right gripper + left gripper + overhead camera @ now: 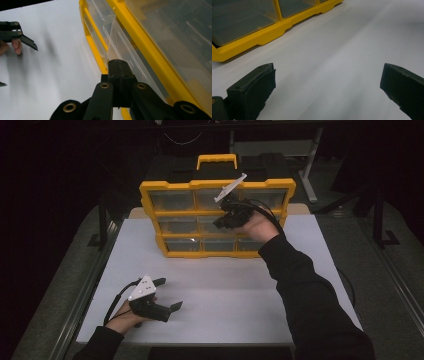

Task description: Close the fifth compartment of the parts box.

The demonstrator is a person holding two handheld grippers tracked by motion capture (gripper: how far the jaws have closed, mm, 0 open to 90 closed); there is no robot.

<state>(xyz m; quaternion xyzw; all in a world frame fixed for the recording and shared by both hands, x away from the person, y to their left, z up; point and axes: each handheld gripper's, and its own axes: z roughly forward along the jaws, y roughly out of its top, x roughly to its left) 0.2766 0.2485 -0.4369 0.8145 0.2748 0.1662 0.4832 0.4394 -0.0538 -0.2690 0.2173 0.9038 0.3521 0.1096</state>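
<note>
Plastic, yellow and hard-looking, made the frame of the organizer case (216, 218), which stood nearly upright at the far side of the white table (225, 295), with a yellow handle (217, 160) on top. Its front was divided in a grid of clear drawers (120, 42) — smooth, slightly cloudy, with rectangular faces. The table surface was matte and flat, without texture.

The right gripper (225, 220) was at the front of the case, in the middle row toward the right side. In the right gripper view its two black jaws were pressed flat together with nothing between them, the tip just beside the rim of one clear drawer that stood a little out from the frame; if it touched the rim I could not tell. Brass-coloured rivets sat in the black linkage bars.

The left gripper (167, 295) rested low over the near left part of the table, well apart from the case. Its jaws were spread wide and empty — blocky black pads (262, 85) with a rough, worn surface.
</note>
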